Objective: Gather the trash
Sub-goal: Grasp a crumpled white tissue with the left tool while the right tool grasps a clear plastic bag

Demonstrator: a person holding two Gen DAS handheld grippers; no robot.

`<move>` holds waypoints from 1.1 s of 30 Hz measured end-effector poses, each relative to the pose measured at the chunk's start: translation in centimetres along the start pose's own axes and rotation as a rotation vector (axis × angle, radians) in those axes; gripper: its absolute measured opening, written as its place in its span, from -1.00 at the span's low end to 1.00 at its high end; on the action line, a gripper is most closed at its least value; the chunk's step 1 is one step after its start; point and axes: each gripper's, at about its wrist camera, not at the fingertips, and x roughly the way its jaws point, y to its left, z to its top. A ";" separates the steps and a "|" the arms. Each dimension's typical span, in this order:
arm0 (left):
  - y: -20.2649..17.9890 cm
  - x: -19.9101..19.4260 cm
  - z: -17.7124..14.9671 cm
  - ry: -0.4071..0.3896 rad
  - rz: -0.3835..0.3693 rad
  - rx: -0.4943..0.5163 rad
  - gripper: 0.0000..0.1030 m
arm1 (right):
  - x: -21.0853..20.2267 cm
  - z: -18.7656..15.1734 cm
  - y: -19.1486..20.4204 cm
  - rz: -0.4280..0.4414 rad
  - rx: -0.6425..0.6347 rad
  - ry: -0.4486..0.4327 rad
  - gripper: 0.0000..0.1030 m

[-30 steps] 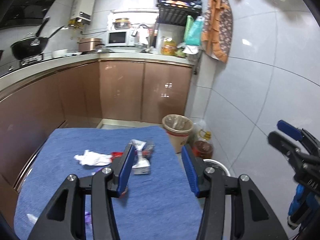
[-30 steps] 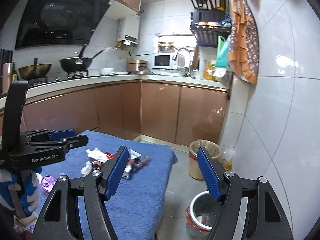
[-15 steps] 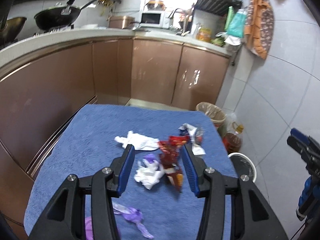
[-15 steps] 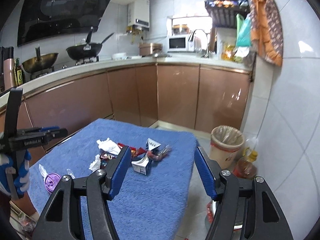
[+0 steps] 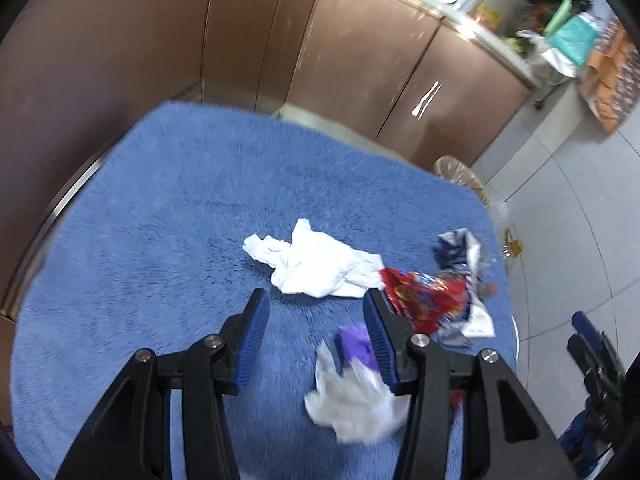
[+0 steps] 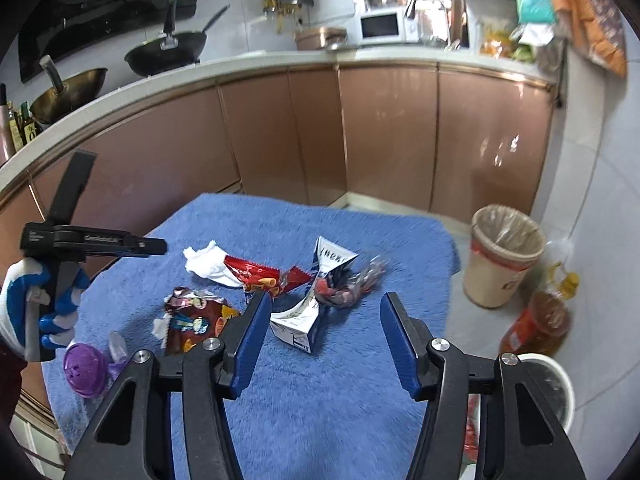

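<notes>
Trash lies on a blue towel-covered table (image 5: 160, 216). A crumpled white tissue (image 5: 316, 262) lies just ahead of my open, empty left gripper (image 5: 316, 312). A red snack wrapper (image 5: 424, 296) lies at its right finger; a purple cup lid (image 5: 356, 346) and a clear plastic scrap (image 5: 352, 404) lie between its fingers. My right gripper (image 6: 324, 312) is open and empty, above a crushed white carton (image 6: 316, 300). The tissue (image 6: 208, 262), red wrapper (image 6: 252, 276), a foil snack bag (image 6: 196, 320) and a purple lid (image 6: 84, 368) lie to its left.
A lined tan waste bin (image 6: 504, 256) stands on the floor past the table's right edge, with an oil bottle (image 6: 536, 320) and a white bucket (image 6: 548, 384) nearer. Brown kitchen cabinets (image 6: 360, 136) run behind. The left gripper shows at the right view's left side (image 6: 80, 240).
My left gripper has dropped and tilted down towards the table; the white tissue now lies just ahead of its fingers. My right gripper has moved closer over the carton.
</notes>
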 end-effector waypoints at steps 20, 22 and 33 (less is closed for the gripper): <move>2.3 8.5 2.2 0.089 -0.015 -0.127 -0.15 | 10.9 0.2 -1.3 0.091 0.050 0.120 -0.69; 2.3 8.6 2.2 0.089 -0.019 -0.127 -0.40 | 10.7 0.1 -1.5 0.104 0.059 0.114 -0.79; 1.7 7.5 2.1 0.049 -0.057 -0.138 -0.76 | 8.5 -0.3 -2.2 0.125 0.071 0.079 -0.84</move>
